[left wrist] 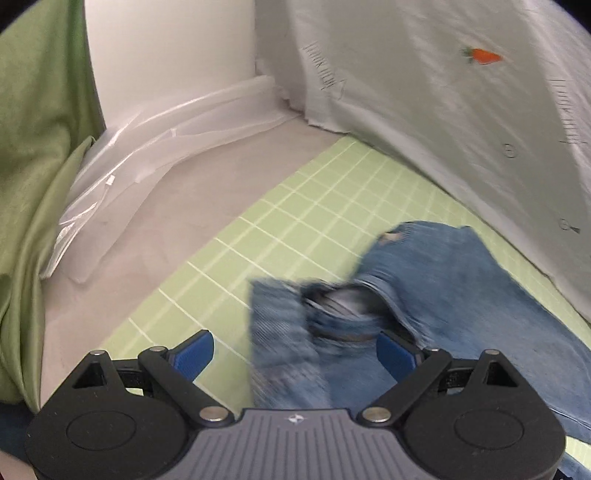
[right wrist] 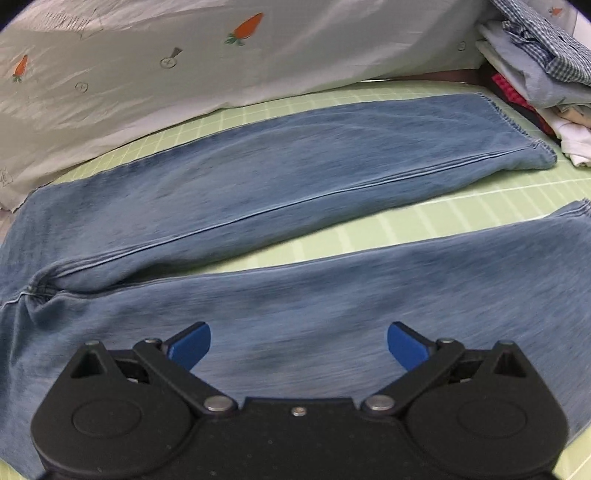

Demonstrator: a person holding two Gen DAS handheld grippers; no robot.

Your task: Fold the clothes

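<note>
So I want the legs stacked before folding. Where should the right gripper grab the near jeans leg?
Probably at the hem end of the near leg, coming in from the right. That leg lies flat and apart from the far leg, so lifting its free end would carry it across. The right gripper is open above it.

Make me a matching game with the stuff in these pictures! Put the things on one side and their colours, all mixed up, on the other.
Things:
1. jeans
2. mat
3. carrot
4. gripper pads

Colours:
A. orange
B. bright blue
C. faded denim blue
D. light green with pale grid lines

Pairs: 1-C, 2-D, 3-A, 4-B
</note>
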